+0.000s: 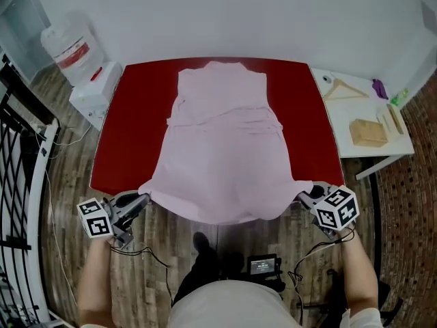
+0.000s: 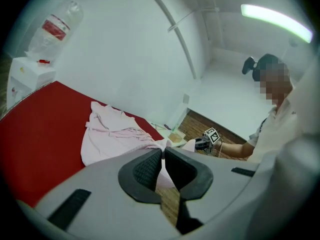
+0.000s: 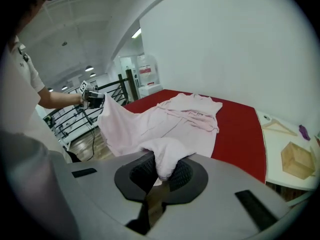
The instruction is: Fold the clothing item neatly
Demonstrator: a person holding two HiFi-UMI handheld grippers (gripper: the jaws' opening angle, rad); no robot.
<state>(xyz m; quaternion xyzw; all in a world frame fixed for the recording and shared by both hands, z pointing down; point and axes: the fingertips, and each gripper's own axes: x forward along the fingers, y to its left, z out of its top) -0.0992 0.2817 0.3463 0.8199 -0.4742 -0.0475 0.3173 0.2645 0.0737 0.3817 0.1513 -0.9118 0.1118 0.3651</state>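
At the near edge of the red table (image 1: pixel 130 135), both claws are pinching the hem of the pink garment (image 1: pixel 218 149). Just off the near-left corner is the left gripper (image 1: pixel 140 202), jaws pressed together on a thin fold of cloth at the hem's left corner. Off the near-right corner is the right gripper (image 1: pixel 304 195), jaws clamped on a thicker bunch of hem that bulges up over them.

Garment lies lengthwise down the table's middle: top end near the far edge, waist area wrinkled, skirt part fanning wider toward the near edge. Hem overhangs that edge, held up between the two grippers, sagging in the middle.

White side table (image 1: pixel 334 125) stands just beside the right edge, with a wooden hanger (image 1: pixel 345 89) and a wooden box (image 1: pixel 369 132) on it. Water dispenser (image 1: pixel 95 91) stands beside the far-left corner.
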